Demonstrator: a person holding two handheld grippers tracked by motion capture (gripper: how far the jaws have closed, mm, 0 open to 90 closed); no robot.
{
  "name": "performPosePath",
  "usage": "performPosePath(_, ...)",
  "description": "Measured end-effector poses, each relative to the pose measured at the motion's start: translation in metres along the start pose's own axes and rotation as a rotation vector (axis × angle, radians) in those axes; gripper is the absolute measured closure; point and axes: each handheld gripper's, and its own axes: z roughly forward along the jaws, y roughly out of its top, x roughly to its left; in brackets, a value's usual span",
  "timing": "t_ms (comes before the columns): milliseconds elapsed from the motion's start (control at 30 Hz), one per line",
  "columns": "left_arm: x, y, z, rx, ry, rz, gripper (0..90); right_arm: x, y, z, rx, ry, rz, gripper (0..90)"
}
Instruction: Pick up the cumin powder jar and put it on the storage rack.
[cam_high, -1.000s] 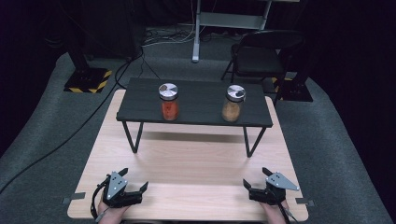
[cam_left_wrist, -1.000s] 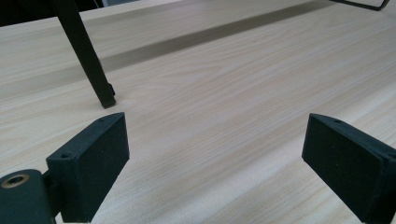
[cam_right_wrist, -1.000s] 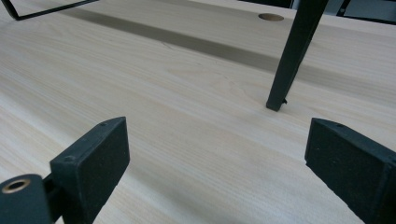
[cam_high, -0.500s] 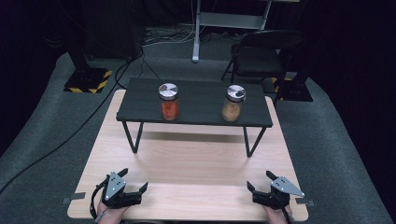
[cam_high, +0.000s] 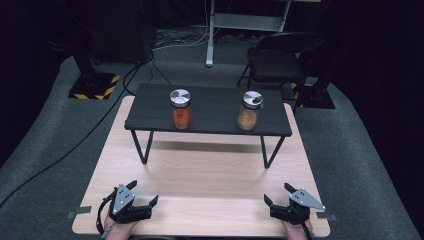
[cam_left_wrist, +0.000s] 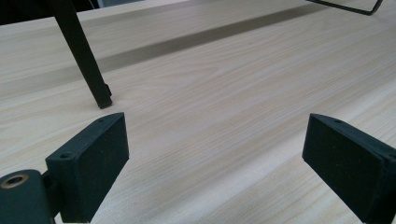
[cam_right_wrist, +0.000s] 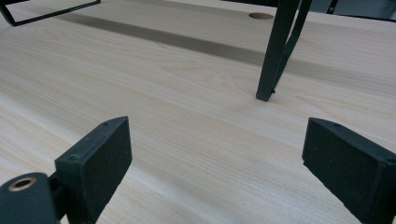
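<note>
Jars: none gripped, both up on black shelf at far side of desk. Left claw at near-left edge of desk, resting low over wood, jaws spread wide, nothing between; in left gripper view just bare wood grain between pads, w/ one shelf leg ahead-left. Right claw at near-right edge, likewise released, jaws wide apart, empty; in right gripper view a crossed shelf leg ahead-right, plus a round hole in desktop beyond. Outward: black shelf on thin legs, well apart from both claws. On it, jar w/ red-orange contents left of centre, jar w/ tan-brown contents towards right end; both upright, metal lids, well apart. Contents prob. spice or powder, too small to tell. Beyond desk: folding chair, grey carpet, cables.
</note>
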Motion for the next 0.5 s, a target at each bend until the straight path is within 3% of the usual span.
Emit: performPosePath(500,0.0003,0.0005,0.0003,0.003,-0.001,0.0,7.0,-0.0016,0.0013,0.0007,0.007,0.008,0.003,6.8)
